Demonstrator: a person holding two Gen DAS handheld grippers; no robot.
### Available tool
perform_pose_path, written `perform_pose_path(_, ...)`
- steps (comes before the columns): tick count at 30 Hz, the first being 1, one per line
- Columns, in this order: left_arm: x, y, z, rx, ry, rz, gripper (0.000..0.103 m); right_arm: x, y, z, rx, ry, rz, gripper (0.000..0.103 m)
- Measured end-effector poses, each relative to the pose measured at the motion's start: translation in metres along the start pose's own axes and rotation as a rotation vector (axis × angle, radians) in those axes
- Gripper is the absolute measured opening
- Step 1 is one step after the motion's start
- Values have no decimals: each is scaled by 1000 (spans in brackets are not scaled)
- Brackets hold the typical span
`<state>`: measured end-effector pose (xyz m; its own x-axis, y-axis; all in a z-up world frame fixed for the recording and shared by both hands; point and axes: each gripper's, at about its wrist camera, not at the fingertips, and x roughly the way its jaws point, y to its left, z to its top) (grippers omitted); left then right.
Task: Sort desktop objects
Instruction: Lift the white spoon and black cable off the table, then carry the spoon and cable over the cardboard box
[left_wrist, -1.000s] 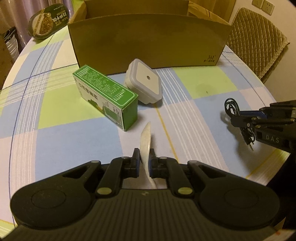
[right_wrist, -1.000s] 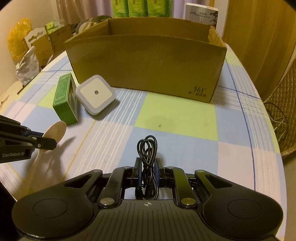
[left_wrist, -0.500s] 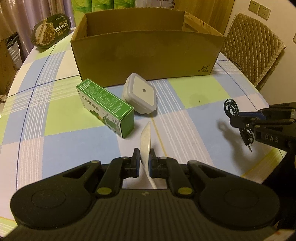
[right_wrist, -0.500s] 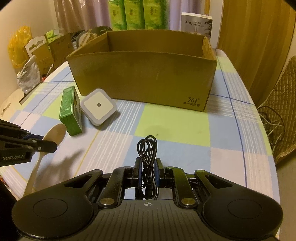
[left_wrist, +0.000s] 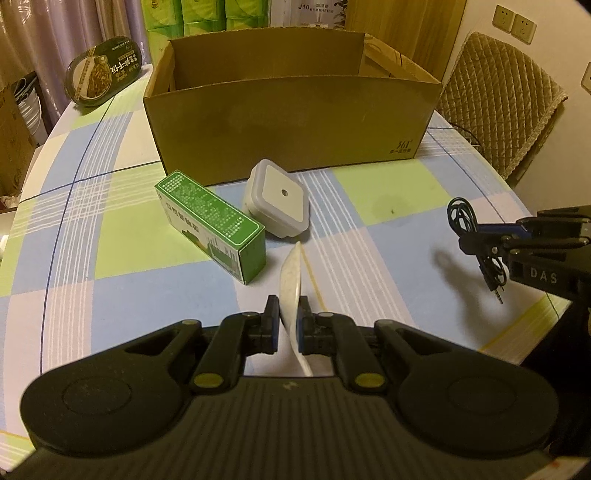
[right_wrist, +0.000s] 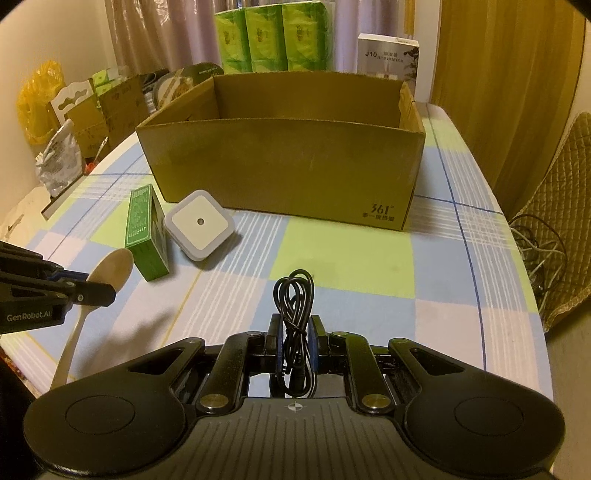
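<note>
Left gripper clamps spoon, right gripper clamps cable; green box, night light ahead of left gripper, unsorted; cardboard box beyond looks empty.

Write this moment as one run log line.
left claw: shut on spoon | right claw: shut on cable | cardboard box: open

The cardboard box reads "361°" at its lower right corner; behind it, a white carton reads "J10".
</note>
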<state>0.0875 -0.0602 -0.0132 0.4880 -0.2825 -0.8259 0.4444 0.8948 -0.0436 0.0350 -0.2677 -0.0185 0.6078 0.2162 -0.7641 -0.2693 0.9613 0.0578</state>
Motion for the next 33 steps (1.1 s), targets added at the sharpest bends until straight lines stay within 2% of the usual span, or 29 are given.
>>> perform_pose_path(20, -3, 7, 17, 6, -25, -4, 6, -5, -7, 15, 17, -24, 2, 10)
perform_pose_path(33, -9, 16, 41, 14, -64, 1, 6, -8, -8, 50, 4, -65, 3, 10)
